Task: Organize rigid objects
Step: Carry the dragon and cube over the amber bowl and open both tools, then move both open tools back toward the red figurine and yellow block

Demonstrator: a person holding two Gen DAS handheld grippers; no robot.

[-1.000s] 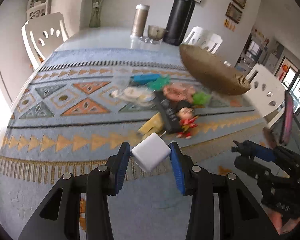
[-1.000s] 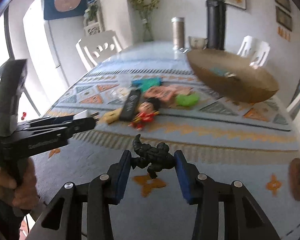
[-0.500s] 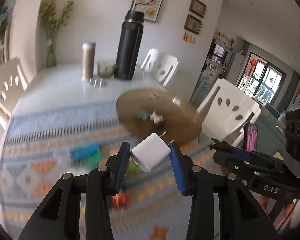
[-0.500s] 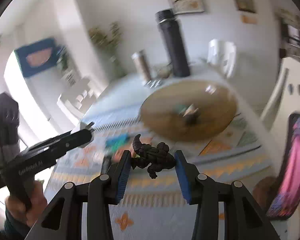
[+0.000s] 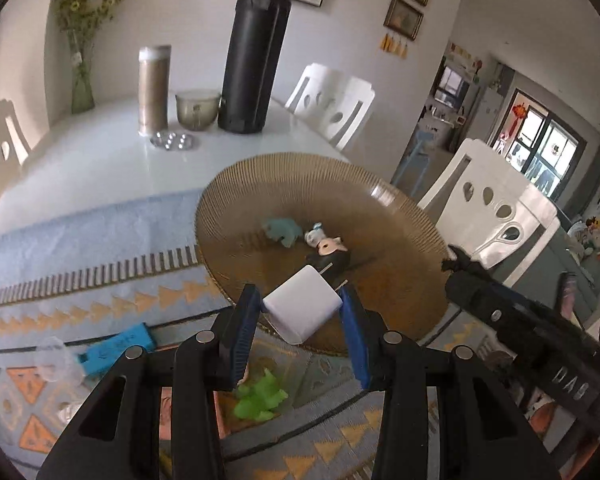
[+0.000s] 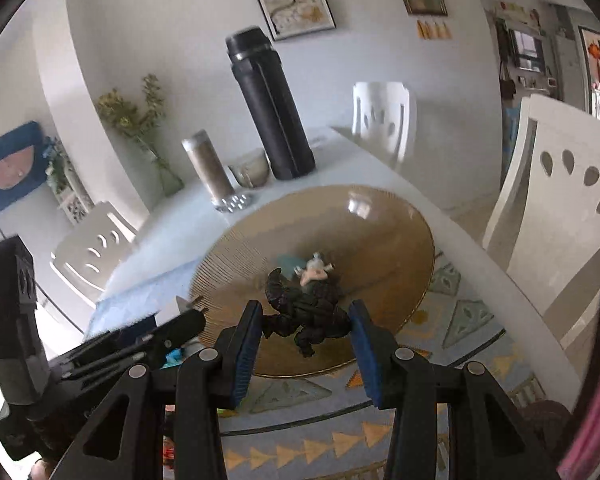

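Two grippers have swung away from the toy pile and now hang by the big round brown ribbed dish (image 5: 380, 200). The left gripper (image 5: 302, 312) is clamped on a white square plug block (image 5: 300, 308). The right gripper (image 6: 306, 320) is clamped on a small black dragon toy (image 6: 308, 312). Both things hang over the near edge of the dish, so letting go probably comes next. A teal toy (image 5: 280, 230) and a little doll (image 5: 328, 242) already lie inside.

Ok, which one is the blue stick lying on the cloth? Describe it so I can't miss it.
Start at the big amber ribbed bowl on the patterned cloth. Left of its near rim lies the blue stick, flat and rectangular. The green toy nearby is lumpy; nothing else there is boxy and bright blue.
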